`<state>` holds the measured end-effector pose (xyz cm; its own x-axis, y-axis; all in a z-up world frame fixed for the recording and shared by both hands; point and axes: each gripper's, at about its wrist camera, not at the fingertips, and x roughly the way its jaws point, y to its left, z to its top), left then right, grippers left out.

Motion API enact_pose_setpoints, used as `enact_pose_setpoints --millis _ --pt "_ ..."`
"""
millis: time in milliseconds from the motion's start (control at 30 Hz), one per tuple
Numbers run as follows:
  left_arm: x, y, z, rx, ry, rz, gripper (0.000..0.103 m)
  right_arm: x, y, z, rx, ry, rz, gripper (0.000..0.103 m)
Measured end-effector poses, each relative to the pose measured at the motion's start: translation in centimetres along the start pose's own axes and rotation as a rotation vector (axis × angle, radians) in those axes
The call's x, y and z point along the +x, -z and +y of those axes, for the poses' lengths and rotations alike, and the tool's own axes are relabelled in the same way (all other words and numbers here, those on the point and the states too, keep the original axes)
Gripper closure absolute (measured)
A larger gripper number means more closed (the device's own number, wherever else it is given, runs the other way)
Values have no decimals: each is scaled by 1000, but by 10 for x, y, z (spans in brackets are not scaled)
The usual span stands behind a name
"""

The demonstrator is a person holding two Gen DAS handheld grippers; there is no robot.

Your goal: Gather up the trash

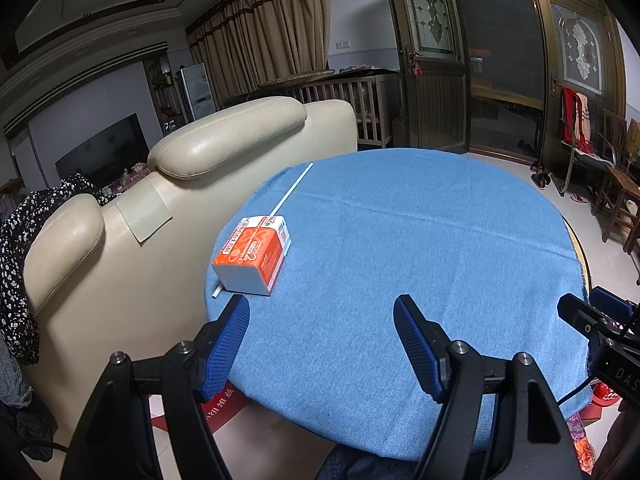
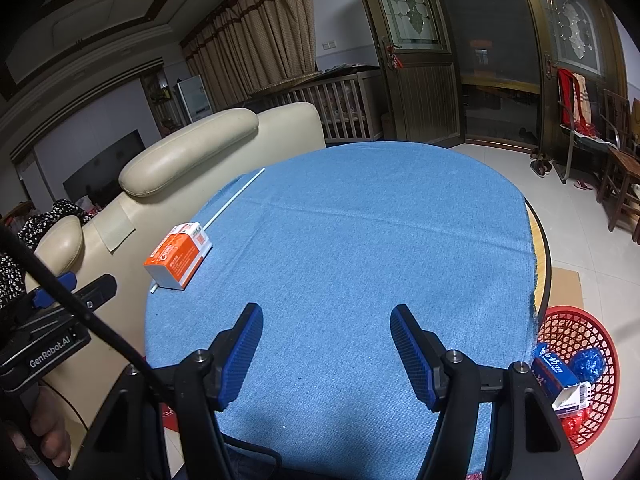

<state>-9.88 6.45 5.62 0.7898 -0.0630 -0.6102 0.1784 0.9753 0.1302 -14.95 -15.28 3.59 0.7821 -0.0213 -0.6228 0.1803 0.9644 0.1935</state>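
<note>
An orange and white carton lies near the left edge of the round table under a blue cloth. A thin white stick lies on the cloth and runs under the carton. My left gripper hovers open over the table's near left side, just short of the carton, nothing between its blue pads. My right gripper hovers open over the near middle of the cloth, also holding nothing. A red mesh basket on the floor at right holds a blue box and wrappers.
A cream leather sofa stands against the table's left side. The bare wooden rim shows at the right edge. Wooden chairs stand far right, a crib and glass doors behind. A hand grips the left tool.
</note>
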Motion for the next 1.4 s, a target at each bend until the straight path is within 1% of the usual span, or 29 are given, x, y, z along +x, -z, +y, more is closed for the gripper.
enact_pose_setpoints --millis 667,1400 --pt "5 7 1 -4 3 16 28 3 2 -3 5 7 7 33" --pt "11 6 1 -9 8 26 28 12 -4 -1 -9 30 6 33"
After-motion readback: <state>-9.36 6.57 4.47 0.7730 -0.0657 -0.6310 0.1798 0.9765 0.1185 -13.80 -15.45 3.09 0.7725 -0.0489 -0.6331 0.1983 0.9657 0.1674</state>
